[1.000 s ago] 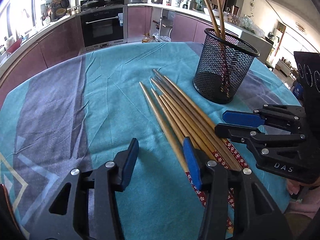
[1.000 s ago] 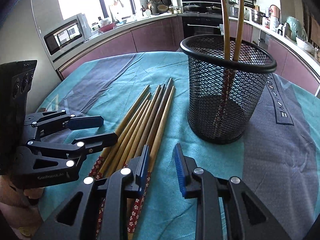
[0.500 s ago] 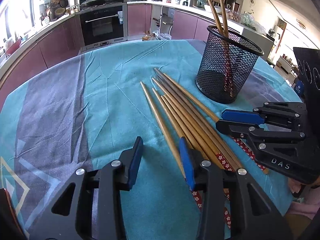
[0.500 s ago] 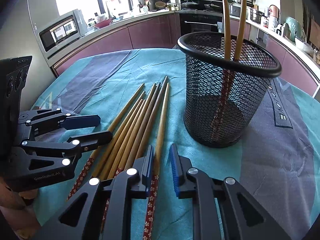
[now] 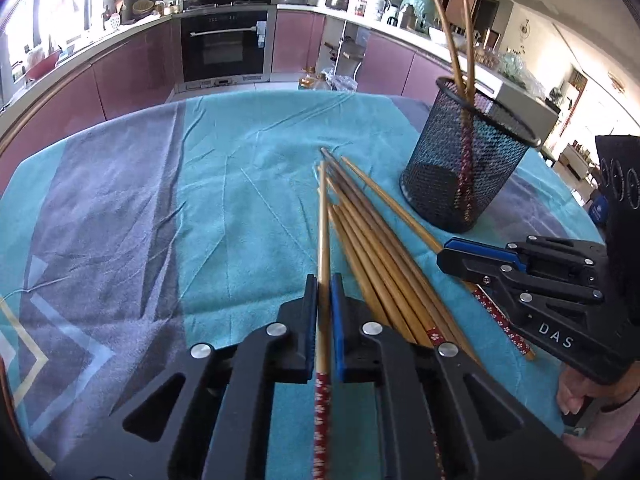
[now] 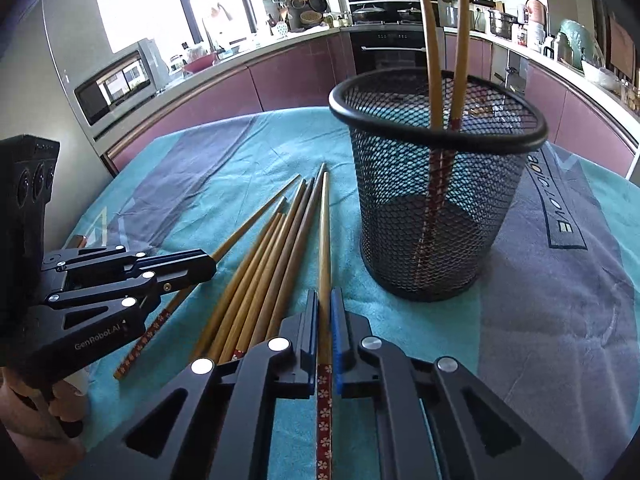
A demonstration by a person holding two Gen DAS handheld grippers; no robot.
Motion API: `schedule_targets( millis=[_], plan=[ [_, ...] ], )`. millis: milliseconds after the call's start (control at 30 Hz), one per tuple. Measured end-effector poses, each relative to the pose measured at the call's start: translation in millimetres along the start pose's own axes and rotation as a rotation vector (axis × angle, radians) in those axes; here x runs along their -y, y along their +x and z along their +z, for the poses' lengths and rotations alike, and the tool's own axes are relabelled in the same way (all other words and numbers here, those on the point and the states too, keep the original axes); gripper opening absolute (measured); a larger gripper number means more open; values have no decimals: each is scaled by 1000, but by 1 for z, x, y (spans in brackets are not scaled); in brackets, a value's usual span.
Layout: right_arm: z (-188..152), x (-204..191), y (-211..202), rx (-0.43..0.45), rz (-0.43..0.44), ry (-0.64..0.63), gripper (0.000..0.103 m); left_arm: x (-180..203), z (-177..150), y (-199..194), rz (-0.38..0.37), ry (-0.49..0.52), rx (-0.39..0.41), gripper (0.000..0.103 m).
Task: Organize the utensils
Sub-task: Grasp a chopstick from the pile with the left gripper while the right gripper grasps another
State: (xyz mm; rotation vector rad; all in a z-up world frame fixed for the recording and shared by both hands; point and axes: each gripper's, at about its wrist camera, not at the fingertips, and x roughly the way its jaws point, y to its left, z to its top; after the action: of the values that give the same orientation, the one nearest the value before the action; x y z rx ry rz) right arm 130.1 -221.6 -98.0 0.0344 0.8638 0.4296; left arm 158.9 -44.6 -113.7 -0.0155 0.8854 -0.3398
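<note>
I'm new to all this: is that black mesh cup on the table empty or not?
Not empty. Two chopsticks stand in the mesh cup, leaning on its rim, their patterned red ends down inside.

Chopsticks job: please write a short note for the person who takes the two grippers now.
Left gripper: shut on one chopstick at the pile's left edge.
Right gripper: shut on another chopstick at the pile's right edge.
Mesh holder: upright on the teal cloth, two chopsticks already standing inside.
Left to do: put both gripped sticks in the holder, then the loose pile lying beside it.
</note>
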Motion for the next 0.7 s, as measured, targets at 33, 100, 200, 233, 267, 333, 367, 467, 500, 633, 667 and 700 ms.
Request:
schedule_targets(
  millis=[33, 100, 200, 233, 267, 333, 367, 467, 500, 633, 667, 700],
  plan=[
    [0, -1, -4, 11, 8, -4, 6, 0, 0, -4, -10, 2, 10, 7],
    [0, -3, -9, 28, 22, -20, 6, 3, -1, -9, -33, 11, 13, 7],
    [-2, -10, -13, 29, 43, -57, 6, 9, -4, -7, -67, 33, -11, 8],
    [-2, -12, -12, 22, 46, -67, 6, 11, -6, -6, -68, 41, -19, 8],
    [-3, -14, -11, 13, 47, -77, 6, 13, -7, -4, -68, 50, -28, 8],
    [-6, -15, -8, -6, 49, -91, 6, 15, -10, -1, -70, 59, -40, 8],
    [-7, -16, -8, -14, 46, -94, 6, 16, -11, 0, -71, 63, -42, 8],
    [-7, -15, -5, -30, 43, -95, 6, 13, -13, 1, -79, 65, -63, 8],
    [-7, -15, -5, -33, 40, -98, 6, 12, -13, 2, -83, 65, -67, 8],
    [-3, -14, 2, -54, 34, -104, 8, 10, -10, 5, -94, 76, -78, 12],
    [-1, -14, 5, -59, 33, -99, 8, 9, -8, 7, -102, 70, -83, 12],
    [-1, -12, 7, -64, 34, -96, 7, 8, -7, 8, -105, 69, -85, 12]
  ],
)
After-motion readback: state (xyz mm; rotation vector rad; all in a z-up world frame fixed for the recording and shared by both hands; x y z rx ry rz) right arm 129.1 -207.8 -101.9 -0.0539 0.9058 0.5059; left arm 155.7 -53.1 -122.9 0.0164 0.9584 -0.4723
